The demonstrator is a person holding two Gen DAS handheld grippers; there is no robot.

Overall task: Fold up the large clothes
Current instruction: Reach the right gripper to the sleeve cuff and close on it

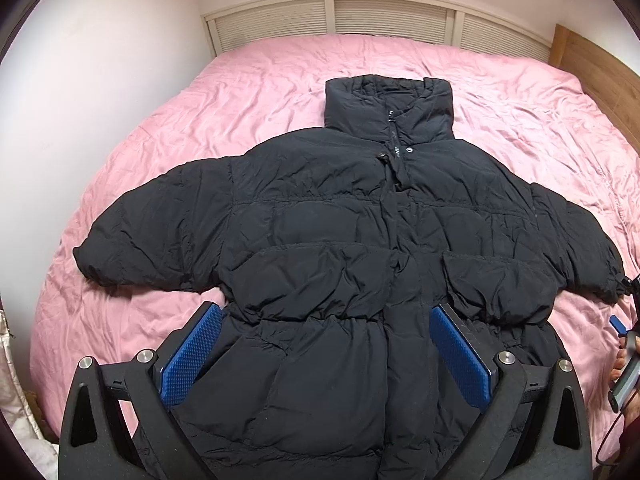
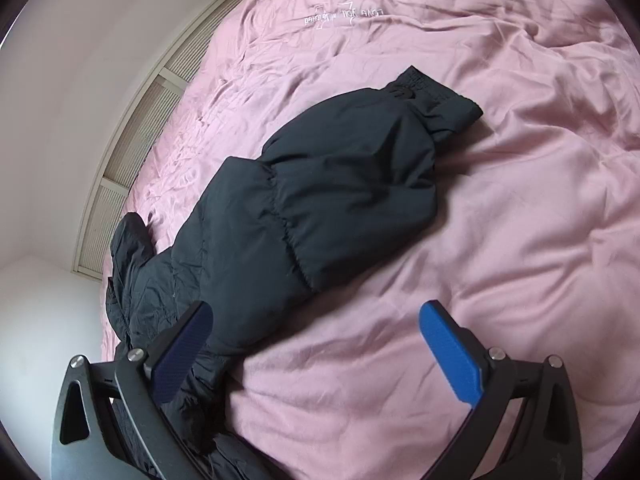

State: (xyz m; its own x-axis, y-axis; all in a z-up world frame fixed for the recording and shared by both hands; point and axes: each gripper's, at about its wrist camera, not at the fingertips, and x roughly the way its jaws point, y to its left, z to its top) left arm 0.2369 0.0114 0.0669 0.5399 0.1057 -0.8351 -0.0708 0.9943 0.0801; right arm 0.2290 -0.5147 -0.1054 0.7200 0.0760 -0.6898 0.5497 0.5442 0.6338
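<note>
A black puffer jacket (image 1: 340,232) lies face up on the pink bed (image 1: 260,80), collar at the far end, both sleeves spread out sideways. My left gripper (image 1: 326,322) is open, hovering over the jacket's lower hem, its blue pads on either side of the waist panel. In the right wrist view the jacket's right sleeve (image 2: 320,200) stretches away, cuff (image 2: 436,98) at the far end. My right gripper (image 2: 316,320) is open above the sleeve's near edge and the sheet, holding nothing. It also shows at the right edge of the left wrist view (image 1: 624,344).
A white louvred headboard (image 1: 380,20) and white wall (image 1: 100,60) bound the bed's far and left sides. A wooden panel (image 1: 592,56) stands at the far right. Pink sheet (image 2: 500,200) lies open to the right of the sleeve.
</note>
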